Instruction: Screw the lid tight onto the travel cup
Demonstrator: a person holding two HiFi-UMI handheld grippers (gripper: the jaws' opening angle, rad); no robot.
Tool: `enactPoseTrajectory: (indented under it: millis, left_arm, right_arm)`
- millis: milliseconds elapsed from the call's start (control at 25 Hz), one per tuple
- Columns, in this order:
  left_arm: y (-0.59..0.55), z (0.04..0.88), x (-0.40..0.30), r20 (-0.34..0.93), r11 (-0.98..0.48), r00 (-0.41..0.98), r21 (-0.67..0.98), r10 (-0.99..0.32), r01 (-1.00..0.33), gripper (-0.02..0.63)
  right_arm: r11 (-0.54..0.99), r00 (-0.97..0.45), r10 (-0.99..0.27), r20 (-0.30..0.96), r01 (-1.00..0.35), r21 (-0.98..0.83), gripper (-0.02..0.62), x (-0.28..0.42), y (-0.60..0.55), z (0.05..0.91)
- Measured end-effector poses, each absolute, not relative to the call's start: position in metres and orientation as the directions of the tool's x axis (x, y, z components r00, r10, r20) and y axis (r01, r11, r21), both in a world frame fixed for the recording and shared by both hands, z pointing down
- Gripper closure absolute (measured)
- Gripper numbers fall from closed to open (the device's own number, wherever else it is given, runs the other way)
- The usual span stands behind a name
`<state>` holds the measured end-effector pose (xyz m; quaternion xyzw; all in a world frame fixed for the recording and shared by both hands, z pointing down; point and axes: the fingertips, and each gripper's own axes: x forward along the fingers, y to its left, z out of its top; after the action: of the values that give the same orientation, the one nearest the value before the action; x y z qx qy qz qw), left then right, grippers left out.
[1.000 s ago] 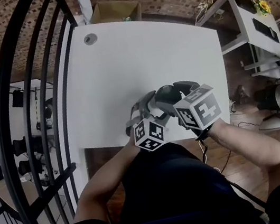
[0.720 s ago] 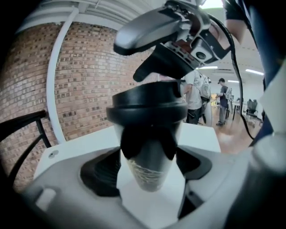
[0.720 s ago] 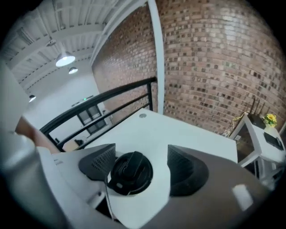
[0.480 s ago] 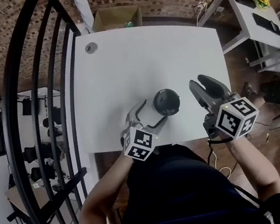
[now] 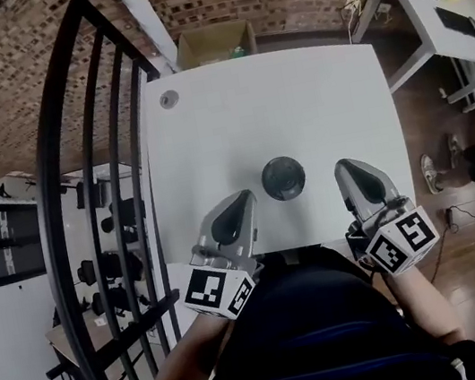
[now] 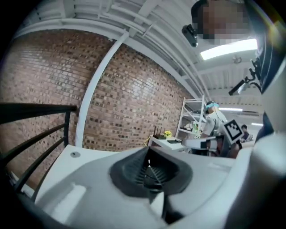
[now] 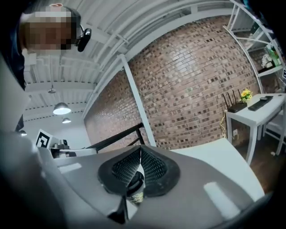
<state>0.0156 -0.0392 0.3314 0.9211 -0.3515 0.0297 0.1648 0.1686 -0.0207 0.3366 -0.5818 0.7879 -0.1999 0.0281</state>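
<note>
Travel cup (image 5: 283, 177) stands between left tool (image 5: 241, 198) and right tool (image 5: 343, 166), untouched; both tools closed, empty.

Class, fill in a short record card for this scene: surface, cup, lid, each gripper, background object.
Surface: white rectangular table
Cup: pale travel cup, upright near the table's front edge
Lid: black round lid on the cup; tightness cannot be told
Left gripper: grey left gripper, jaws shut, empty, beside the cup, not touching
Right gripper: grey right gripper, jaws shut, empty, not touching the cup
Background: brown cardboard box beyond the far edge
</note>
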Motion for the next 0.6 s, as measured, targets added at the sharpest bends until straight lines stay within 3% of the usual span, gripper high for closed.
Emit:
enactPoseTrajectory:
  millis: [240, 600]
  left_arm:
    - [-0.022, 0.318, 0.047, 0.15, -0.741, 0.775, 0.228, -0.614, -0.631, 0.6]
    - [-0.013, 0.317, 0.058, 0.134, -0.744, 0.777, 0.228, -0.615, -0.628, 0.599]
  right_arm:
    - [0.297, -0.325, -0.941, 0.098, -0.928, -0.225, 0.583, 0.168, -0.017, 0.309]
    - [0.313, -0.335, -0.937, 0.101, -0.931, -0.189, 0.583, 0.173, -0.011, 0.306]
